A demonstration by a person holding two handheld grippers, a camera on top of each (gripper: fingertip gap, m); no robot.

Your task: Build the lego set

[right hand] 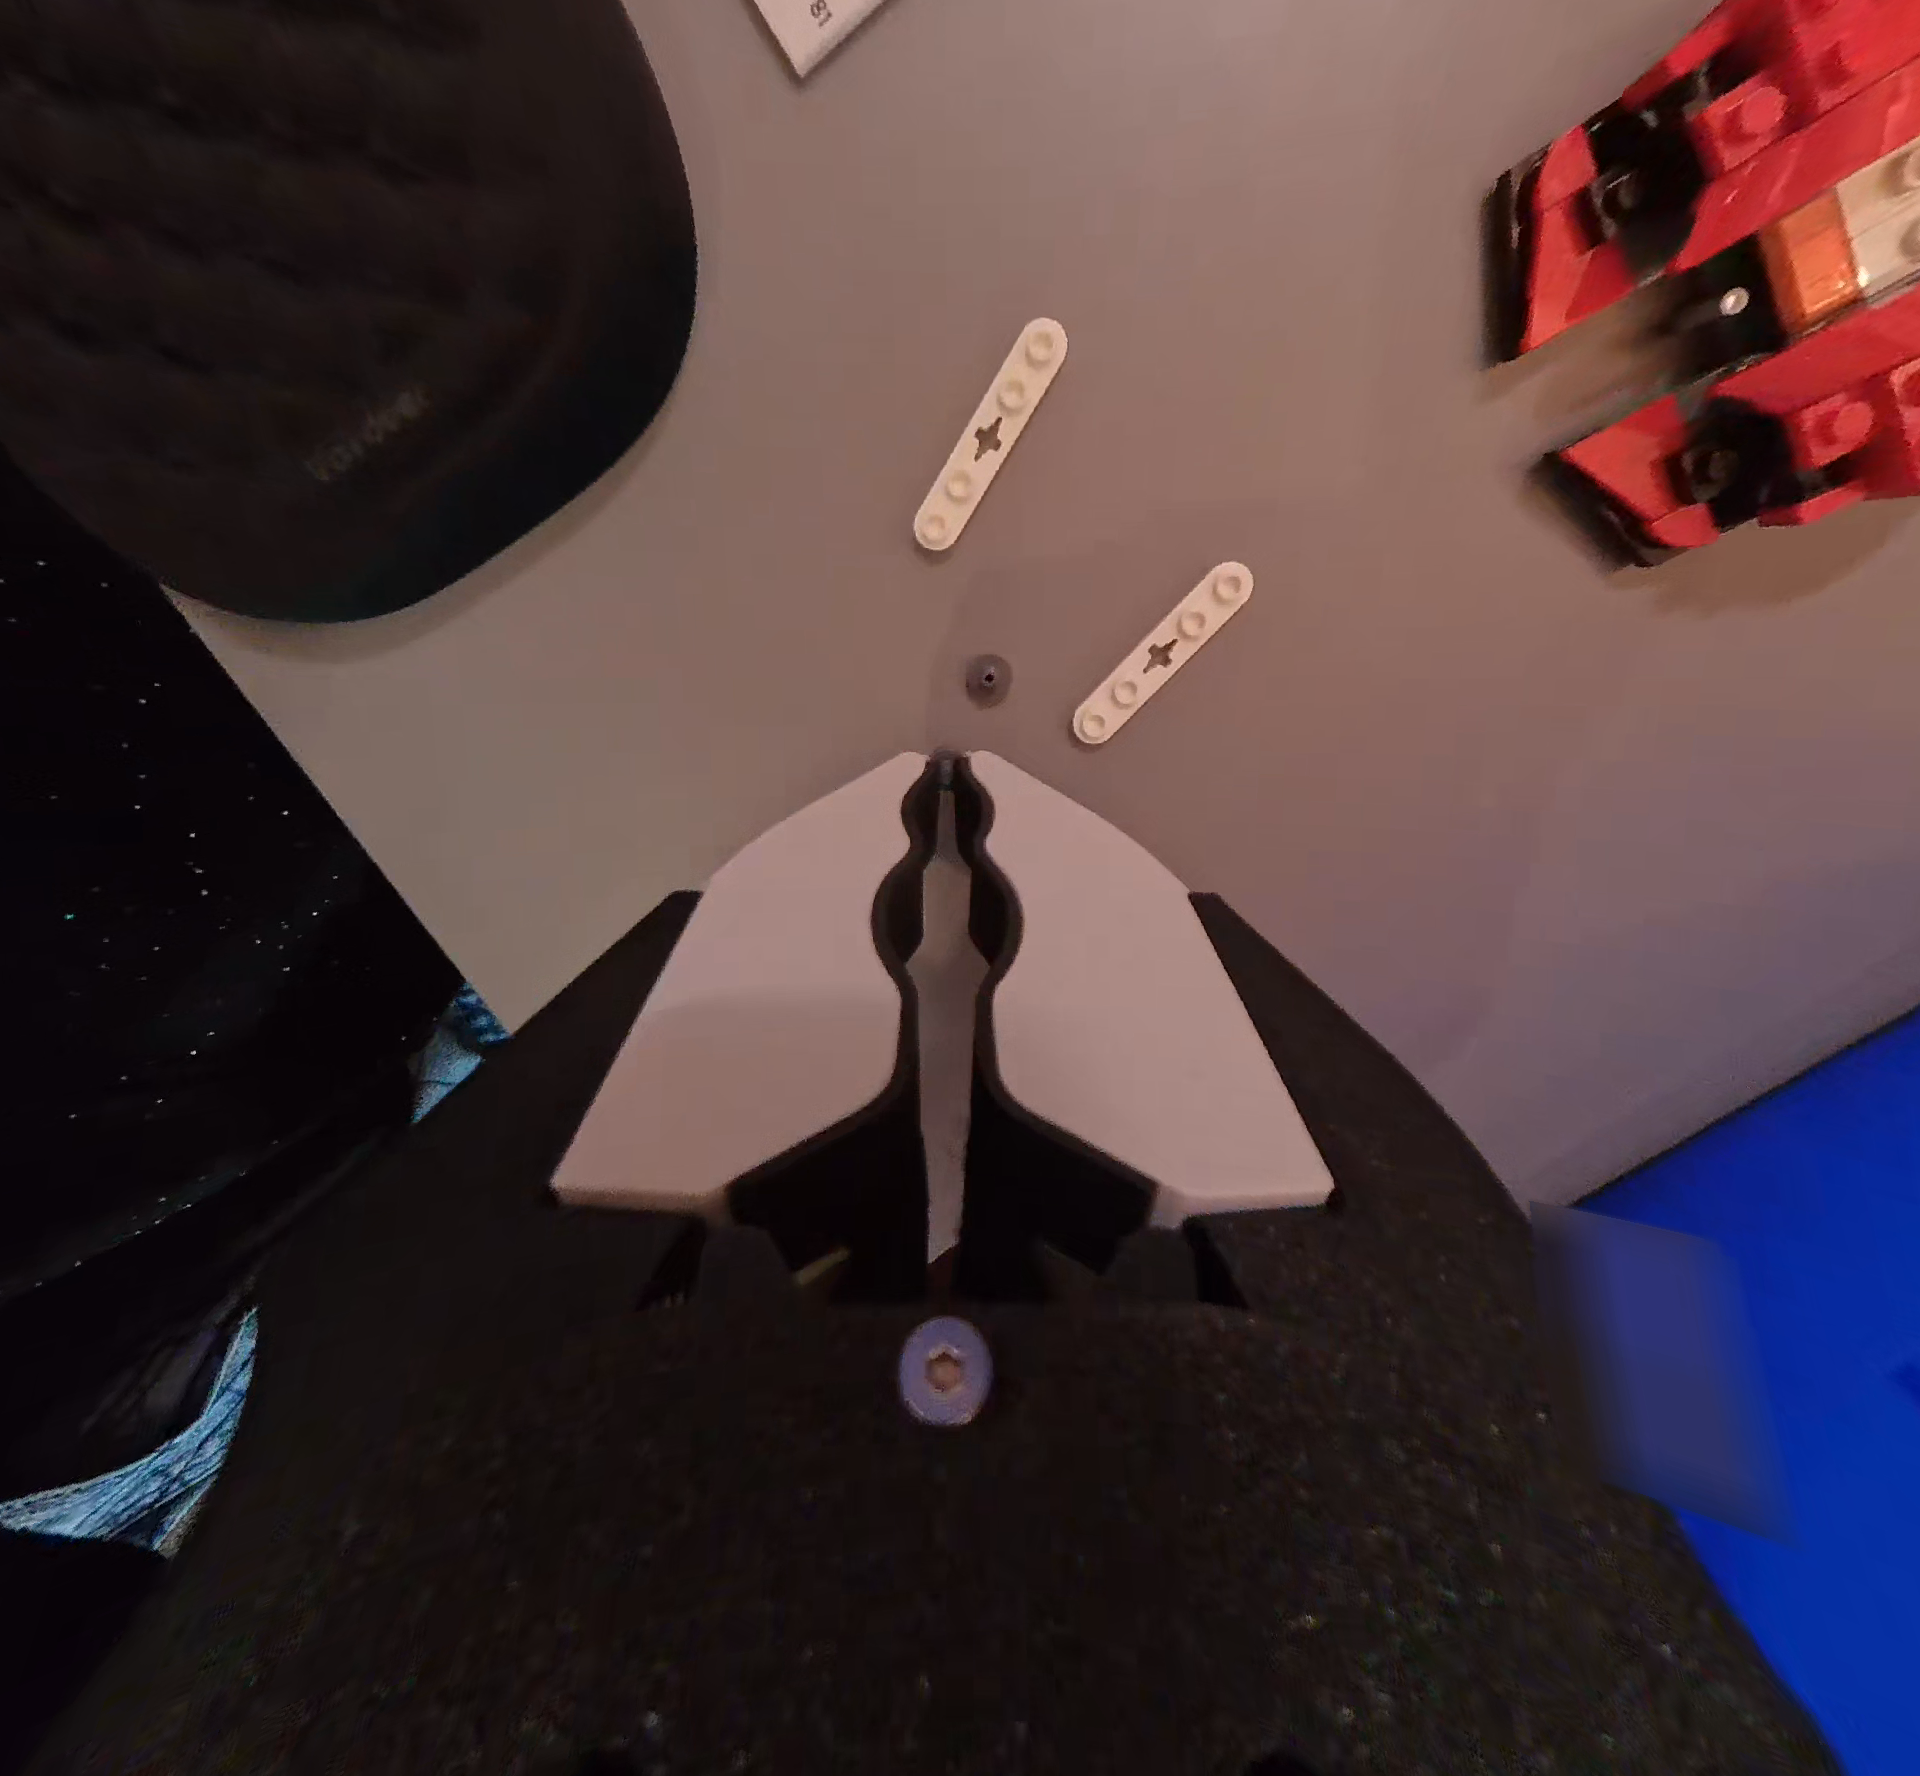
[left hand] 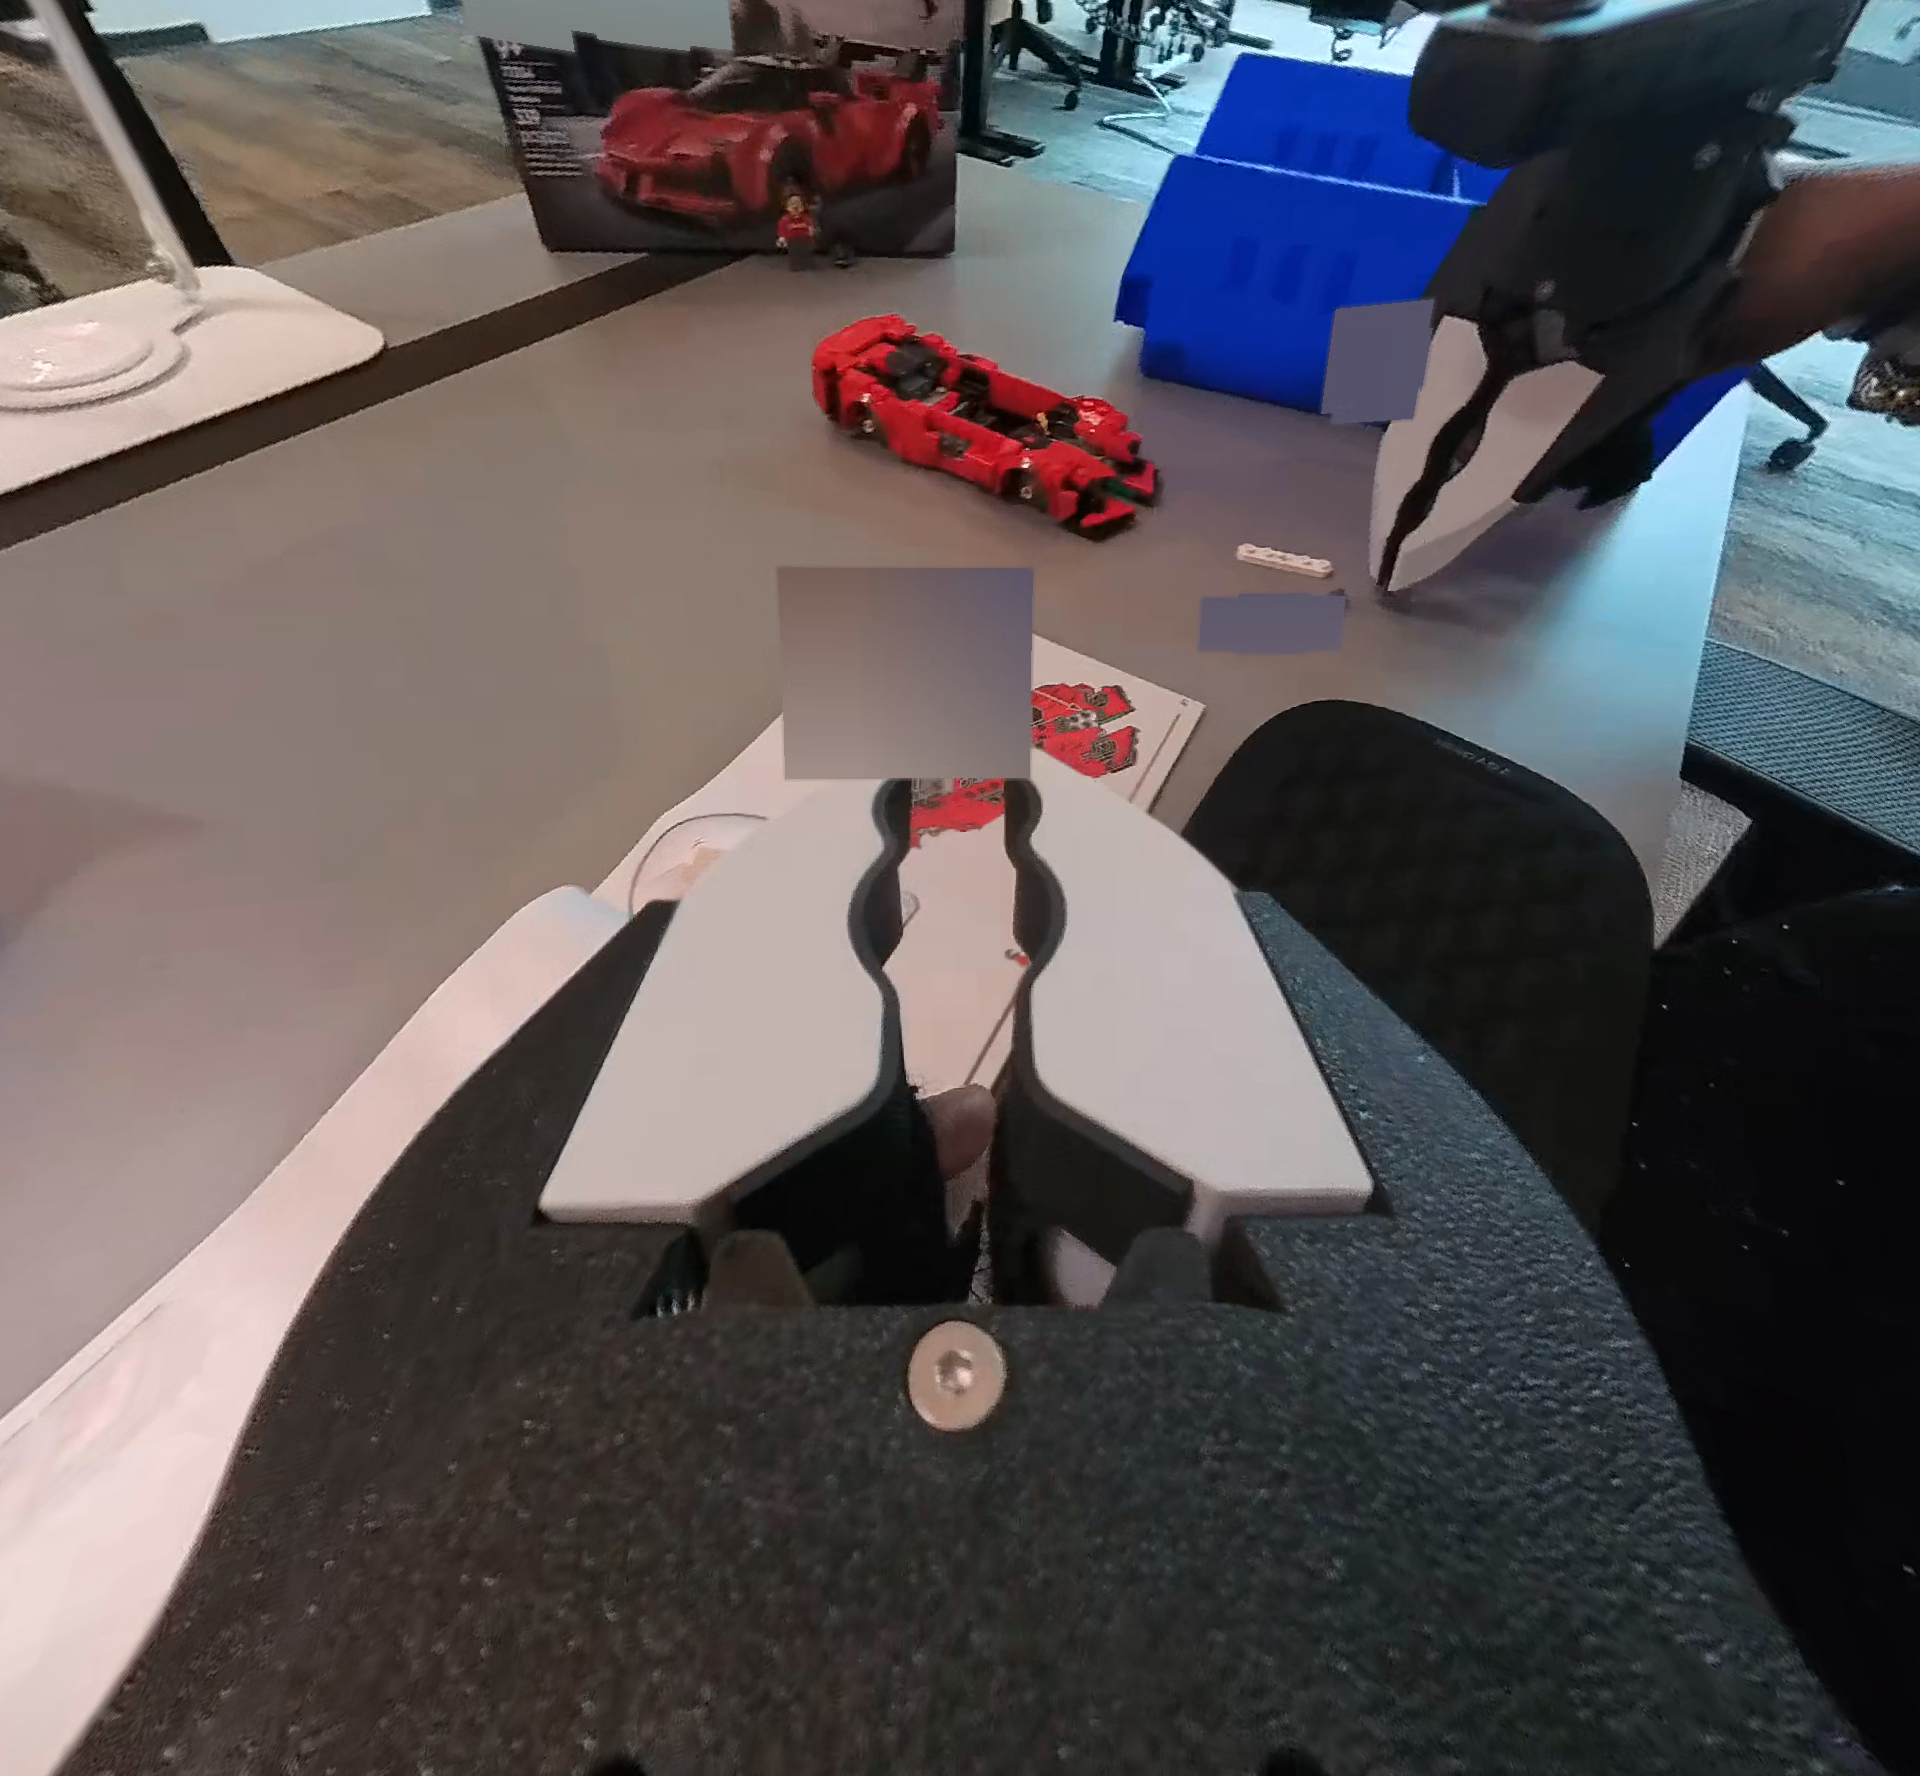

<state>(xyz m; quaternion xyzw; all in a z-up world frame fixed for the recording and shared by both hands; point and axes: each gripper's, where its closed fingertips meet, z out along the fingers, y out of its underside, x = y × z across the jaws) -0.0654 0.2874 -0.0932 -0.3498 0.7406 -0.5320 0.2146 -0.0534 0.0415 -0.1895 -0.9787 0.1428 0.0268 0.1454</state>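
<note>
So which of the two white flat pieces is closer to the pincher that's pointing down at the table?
The lower white strip, just right of the right gripper tips. The other white strip lies farther up, beyond the small grey round piece.

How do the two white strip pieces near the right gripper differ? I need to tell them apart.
In the right wrist view, the first white strip lies farther from the right gripper, nearer the black chair back; the second white strip lies closer, toward the red car. The first is angled steeper, the second flatter. Both are flat on the table, with round holes and a cross-shaped centre hole.
</note>
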